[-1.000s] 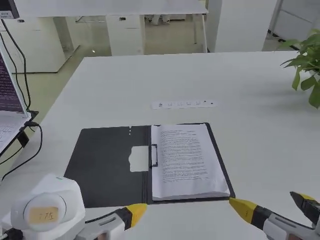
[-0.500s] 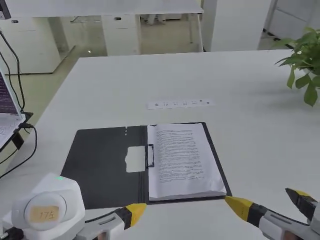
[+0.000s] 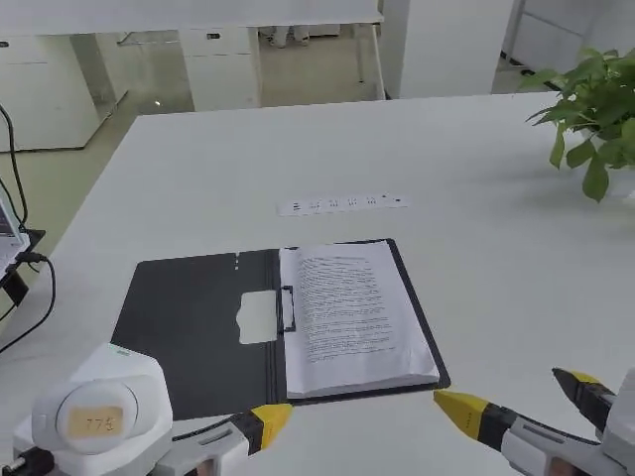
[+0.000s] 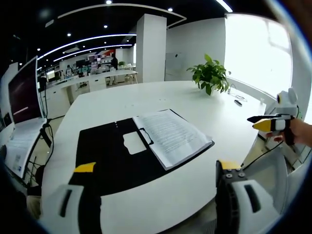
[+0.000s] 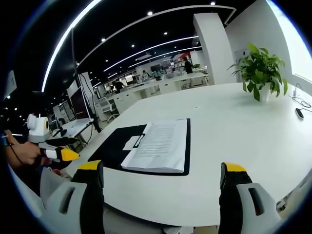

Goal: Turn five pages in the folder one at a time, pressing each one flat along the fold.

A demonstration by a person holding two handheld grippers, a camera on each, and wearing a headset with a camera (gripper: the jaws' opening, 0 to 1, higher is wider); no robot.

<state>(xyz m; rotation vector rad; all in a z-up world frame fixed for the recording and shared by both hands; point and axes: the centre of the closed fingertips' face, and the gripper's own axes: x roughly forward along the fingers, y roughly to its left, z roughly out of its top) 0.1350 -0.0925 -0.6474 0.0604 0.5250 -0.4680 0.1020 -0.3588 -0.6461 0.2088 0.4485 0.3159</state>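
Observation:
A black folder (image 3: 189, 337) lies open on the white table, with a stack of printed pages (image 3: 349, 315) clipped on its right half; the folder (image 4: 112, 161) and pages (image 4: 170, 136) also show in the left gripper view, and the pages (image 5: 158, 144) in the right gripper view. My left gripper (image 4: 156, 170) is open, held near the table's front edge short of the folder; one yellow fingertip (image 3: 270, 416) shows at bottom left of the head view. My right gripper (image 5: 158, 168) is open too, off the front right corner, fingertips (image 3: 458, 407) apart. Neither touches the folder.
A white power strip (image 3: 342, 204) lies beyond the folder. A potted plant (image 3: 595, 119) stands at the far right. A laptop with cables (image 3: 15, 268) sits off the left edge. The table edge (image 3: 397, 436) runs just in front of the folder.
The head view has shifted, so everything slides left and slightly up. The folder and pages lie as before, and both grippers keep about the same open pose.

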